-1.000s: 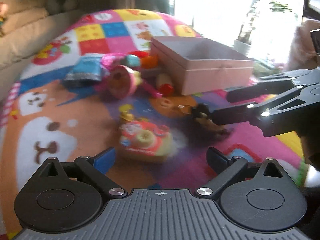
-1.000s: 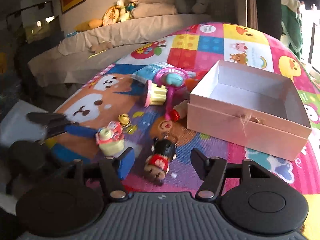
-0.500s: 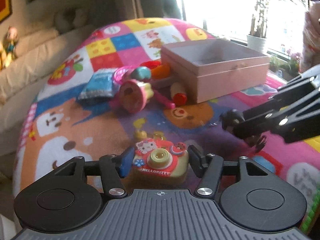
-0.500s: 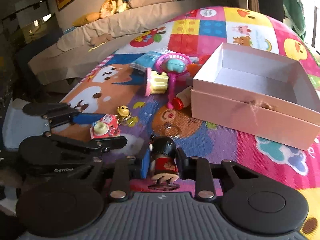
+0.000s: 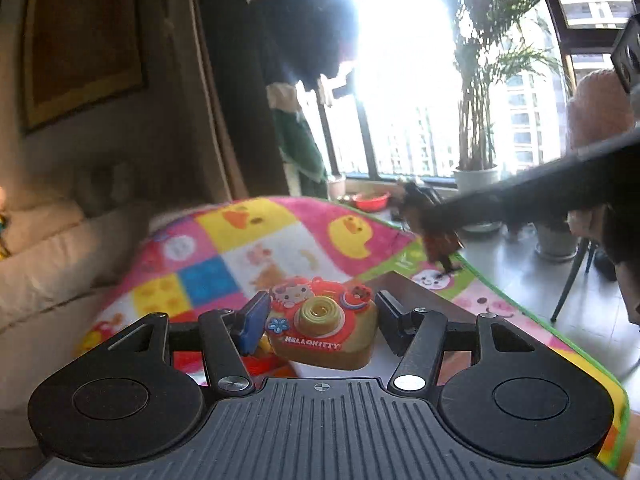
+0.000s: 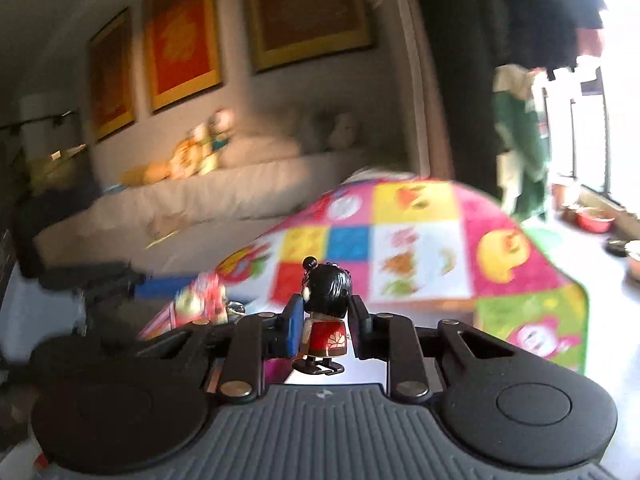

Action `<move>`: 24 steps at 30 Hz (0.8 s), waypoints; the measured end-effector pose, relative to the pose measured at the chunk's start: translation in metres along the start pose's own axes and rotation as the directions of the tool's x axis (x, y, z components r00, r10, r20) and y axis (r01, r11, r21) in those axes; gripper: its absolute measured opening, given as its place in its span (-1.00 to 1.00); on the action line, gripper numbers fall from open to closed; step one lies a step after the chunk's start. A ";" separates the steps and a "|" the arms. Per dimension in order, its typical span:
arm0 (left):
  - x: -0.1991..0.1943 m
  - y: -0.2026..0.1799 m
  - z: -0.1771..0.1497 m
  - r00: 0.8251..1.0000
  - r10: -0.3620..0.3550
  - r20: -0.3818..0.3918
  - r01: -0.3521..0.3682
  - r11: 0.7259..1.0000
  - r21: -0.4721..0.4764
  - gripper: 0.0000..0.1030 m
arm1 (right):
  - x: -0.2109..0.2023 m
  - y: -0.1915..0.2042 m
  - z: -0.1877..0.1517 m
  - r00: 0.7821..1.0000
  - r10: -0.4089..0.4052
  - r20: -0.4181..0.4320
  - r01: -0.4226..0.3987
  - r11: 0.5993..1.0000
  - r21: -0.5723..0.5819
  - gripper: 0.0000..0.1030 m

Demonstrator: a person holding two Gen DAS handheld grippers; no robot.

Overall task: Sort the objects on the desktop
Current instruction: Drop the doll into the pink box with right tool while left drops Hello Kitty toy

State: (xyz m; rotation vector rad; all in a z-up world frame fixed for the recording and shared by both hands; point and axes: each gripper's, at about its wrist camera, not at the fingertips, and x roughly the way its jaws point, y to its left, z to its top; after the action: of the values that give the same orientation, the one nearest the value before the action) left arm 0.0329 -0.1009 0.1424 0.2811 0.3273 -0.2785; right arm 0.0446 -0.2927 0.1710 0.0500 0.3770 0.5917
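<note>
I've got a toy in each hand, both lifted clear of the patchwork play mat (image 5: 256, 256) so nothing drags across the pile below. My left gripper (image 5: 318, 318) has its fingers closed onto the sides of the red and yellow plastic Hello Kitty toy camera (image 5: 320, 328), lens facing back at me, gripped across its width so it sits level. My right gripper (image 6: 326, 320) is pinched on the little black-haired doll in a red dress (image 6: 326, 316); the pads catch it at head and shoulder height, feet dangling free, upright. From the left view that same doll shows as a blurred shape up and to the right of the camera, at the end of the other tool's dark fingers, so the two are well apart.

Just beyond the camera I see a brown edge (image 5: 424, 292) that I take for the sorting box rim, though it's too hidden to be sure. Further off: a cream sofa (image 6: 224, 188) with soft toys, framed orange pictures (image 6: 184, 40), a potted palm (image 5: 476, 128) by the bright window. Nothing stands between either toy and the mat; the real risk, I'd say, is my two tools crossing paths.
</note>
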 end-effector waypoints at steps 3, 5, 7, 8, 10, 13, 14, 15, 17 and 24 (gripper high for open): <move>0.056 -0.007 -0.011 0.997 -0.009 -0.075 0.007 1.000 -0.025 0.22 | 0.034 -0.022 0.006 0.997 -0.069 -0.018 0.070 0.997 0.020 -0.55; 0.086 -0.009 -0.022 0.994 -0.003 -0.113 -0.003 0.999 -0.050 0.22 | 0.059 -0.034 0.002 0.994 -0.092 -0.052 0.094 0.995 0.035 -0.55; 0.105 -0.006 -0.032 0.991 0.008 -0.131 -0.017 0.998 -0.068 0.23 | 0.084 -0.044 -0.005 0.990 -0.100 -0.095 0.106 0.993 0.054 -0.55; 0.111 -0.004 -0.035 0.991 0.010 -0.136 -0.020 0.997 -0.076 0.24 | 0.097 -0.047 -0.008 0.988 -0.100 -0.115 0.108 0.992 0.064 -0.55; 0.114 0.005 -0.038 0.990 0.004 -0.140 -0.018 0.995 -0.102 0.45 | 0.119 -0.054 -0.015 0.984 -0.102 -0.149 0.115 0.990 0.078 -0.54; 0.090 0.026 -0.045 0.993 -0.009 -0.115 -0.009 0.988 -0.155 0.78 | 0.142 -0.063 -0.024 0.979 -0.089 -0.185 0.111 0.988 0.111 -0.52; 0.080 0.033 -0.048 0.995 -0.002 -0.103 -0.015 0.987 -0.162 0.80 | 0.145 -0.062 -0.027 0.977 -0.092 -0.191 0.114 0.988 0.109 -0.51; 0.070 0.042 -0.053 0.996 0.014 -0.092 -0.029 0.985 -0.168 0.85 | 0.146 -0.062 -0.031 0.976 -0.093 -0.195 0.115 0.988 0.100 -0.48; 0.048 0.056 -0.064 0.994 0.063 -0.088 -0.078 0.981 -0.178 0.86 | 0.146 -0.059 -0.034 0.974 -0.111 -0.198 0.128 0.989 0.075 -0.35; 0.021 0.093 -0.118 0.969 0.133 -0.210 -0.179 0.960 -0.216 0.89 | 0.153 -0.068 -0.044 0.867 -0.475 -0.150 0.468 0.880 -0.084 -0.08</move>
State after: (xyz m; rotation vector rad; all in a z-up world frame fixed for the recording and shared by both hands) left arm 0.0487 0.0174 0.0481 0.1007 0.5236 -0.0537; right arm 0.1819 -0.2676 0.0686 -0.1353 0.5185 0.1156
